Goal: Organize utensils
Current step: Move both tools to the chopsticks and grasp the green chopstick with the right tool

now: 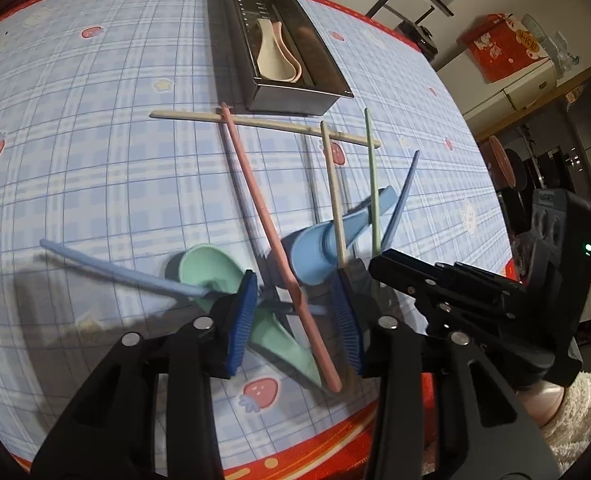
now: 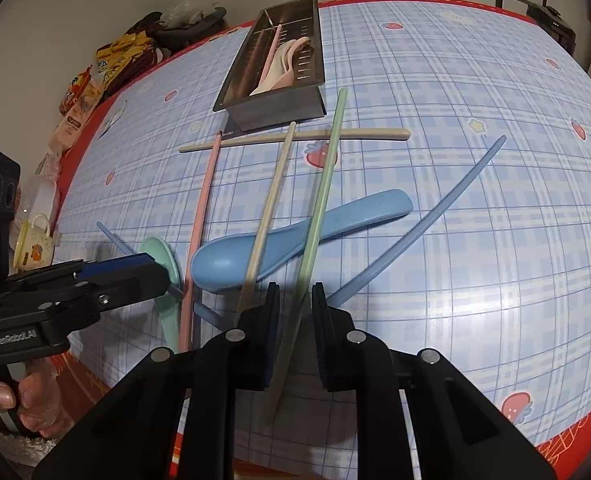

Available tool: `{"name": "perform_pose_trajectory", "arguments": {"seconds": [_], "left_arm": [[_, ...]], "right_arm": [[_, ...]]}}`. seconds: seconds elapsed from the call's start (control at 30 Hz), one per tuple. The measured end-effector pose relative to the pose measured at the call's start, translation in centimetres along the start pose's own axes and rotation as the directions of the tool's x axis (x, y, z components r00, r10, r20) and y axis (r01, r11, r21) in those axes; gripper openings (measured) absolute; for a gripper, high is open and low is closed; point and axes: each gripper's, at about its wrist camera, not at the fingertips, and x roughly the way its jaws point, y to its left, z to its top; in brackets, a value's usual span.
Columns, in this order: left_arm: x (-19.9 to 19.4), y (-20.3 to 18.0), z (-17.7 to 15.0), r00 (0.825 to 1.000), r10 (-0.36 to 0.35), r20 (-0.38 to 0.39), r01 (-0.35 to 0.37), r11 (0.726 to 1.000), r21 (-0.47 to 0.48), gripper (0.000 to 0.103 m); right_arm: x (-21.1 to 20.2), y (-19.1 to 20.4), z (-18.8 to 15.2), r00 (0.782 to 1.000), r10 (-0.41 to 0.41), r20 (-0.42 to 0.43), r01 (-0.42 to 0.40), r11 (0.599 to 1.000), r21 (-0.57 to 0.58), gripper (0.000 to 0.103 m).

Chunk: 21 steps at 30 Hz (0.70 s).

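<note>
R gripper [image 2: 294,304] nearly shut w/ green chopstick [image 2: 322,196] between pads; contact unclear. L gripper [image 1: 294,312] partly open around pink chopstick [image 1: 255,200], pads not touching, over green spoon [image 1: 207,268]. Blue spoon [image 2: 295,236] beyond. Far: steel tray [image 1: 295,96] w/ spoons.

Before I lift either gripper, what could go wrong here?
1. The pale green chopstick between the right gripper crosses the light blue plastic spoon, so lifting may drag it.
2. The left gripper straddles the pink chopstick and mint green spoon; it may snag both.
</note>
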Motion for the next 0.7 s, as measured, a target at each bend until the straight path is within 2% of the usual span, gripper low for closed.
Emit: {"name": "perform_pose_trajectory", "arguments": {"seconds": [0.07,0.27,0.5,0.7], "left_arm": [[0.5,0.3,0.5,1.0,0.013,-0.004,-0.013,1.0,-0.022,0.033],[1.1,1.8,2.8,1.0,-0.014,0.009,0.015,0.99,-0.14,0.033],[2.7,1.9,4.2,1.0,0.005,-0.01,-0.007,0.984,-0.18,0.033],[3.8,1.7,4.8,0.999,0.022,-0.027,-0.027,0.985,-0.173,0.033]], "right_arm": [[0.0,0.0,0.1,1.0,0.002,0.002,-0.002,1.0,0.001,0.015],[0.2,-0.1,0.5,1.0,0.005,0.006,-0.005,1.0,0.004,0.015],[0.6,-0.1,0.8,1.0,0.014,-0.001,-0.014,1.0,0.012,0.015],[1.0,-0.4,1.0,1.0,0.019,-0.014,-0.019,1.0,0.023,0.015]]}}
